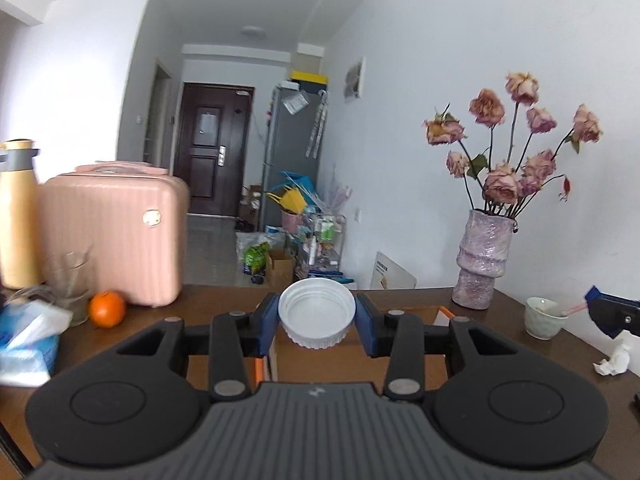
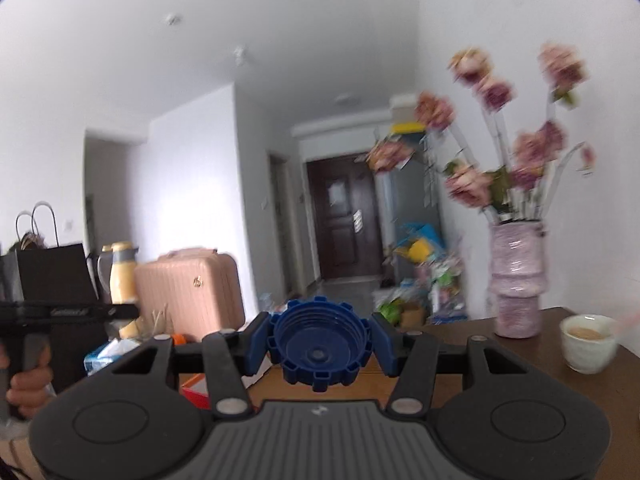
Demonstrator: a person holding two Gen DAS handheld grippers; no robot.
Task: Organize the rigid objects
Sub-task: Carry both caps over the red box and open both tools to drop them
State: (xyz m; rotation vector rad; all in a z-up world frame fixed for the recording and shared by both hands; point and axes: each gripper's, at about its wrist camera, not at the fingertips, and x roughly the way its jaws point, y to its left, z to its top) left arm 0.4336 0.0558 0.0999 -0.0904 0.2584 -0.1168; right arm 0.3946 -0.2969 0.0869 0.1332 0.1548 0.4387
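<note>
In the left wrist view my left gripper [image 1: 317, 320] is shut on a white ribbed bottle cap [image 1: 317, 316], open side up, held above the brown table [image 1: 520, 344] over a cardboard box [image 1: 340, 360]. The right wrist view shows my right gripper [image 2: 320, 344] shut on a blue toothed cap [image 2: 320, 346], its hollow side facing the camera, also lifted above the table. A tip of the right gripper [image 1: 612, 314] shows at the right edge of the left wrist view. A hand [image 2: 28, 384] holding the left gripper's handle appears at the left of the right wrist view.
On the table stand a pink case [image 1: 116, 236], an orange [image 1: 107, 309], a glass [image 1: 68, 280], a yellow flask [image 1: 18, 216], a tissue pack [image 1: 28, 340], a vase of dried roses [image 1: 482, 260], a small white cup [image 1: 544, 318] and crumpled paper [image 1: 614, 362]. A black paper bag [image 2: 52, 272] stands far left.
</note>
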